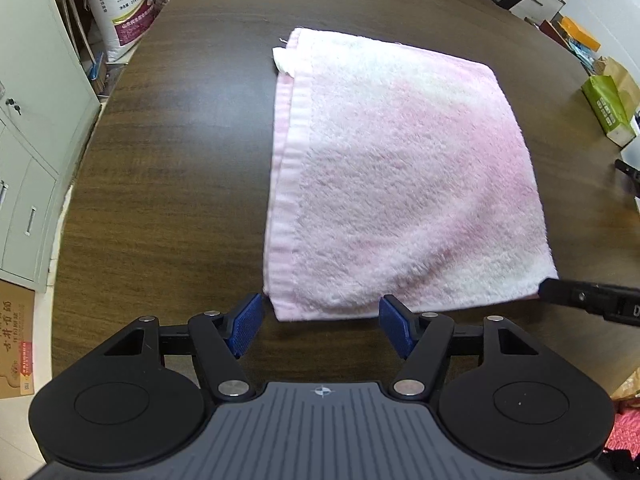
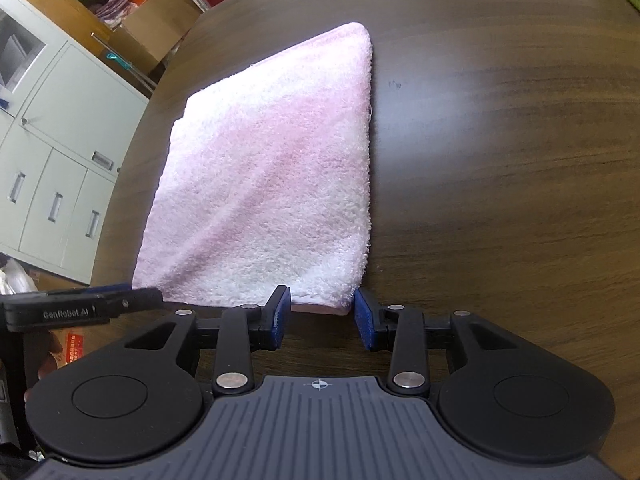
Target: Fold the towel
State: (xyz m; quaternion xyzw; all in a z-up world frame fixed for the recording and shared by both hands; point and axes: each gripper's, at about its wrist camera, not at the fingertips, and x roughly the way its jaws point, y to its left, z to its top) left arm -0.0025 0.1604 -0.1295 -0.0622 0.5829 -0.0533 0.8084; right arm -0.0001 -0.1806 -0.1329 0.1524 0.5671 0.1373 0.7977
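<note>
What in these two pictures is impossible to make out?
- Towel, both views: how many layers lie folded; the top layer hides those beneath.
- Right gripper, left wrist view: only one finger enters, cut off by the right edge.
- Left gripper, right wrist view: its jaws sit behind its own side bar.
- White sack, left wrist view: the print is too small to read.
- Person: out of both views.

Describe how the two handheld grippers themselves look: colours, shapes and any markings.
Both the left gripper and the right gripper are black, with blue ribbed pads on the fingers, silver pivot pins, two round black discs and a ridged grey centre plate bearing a small crosshair mark. In the right wrist view, the left gripper's side reads "GenRobot.AI" in white. No cables or sleeves show.
</note>
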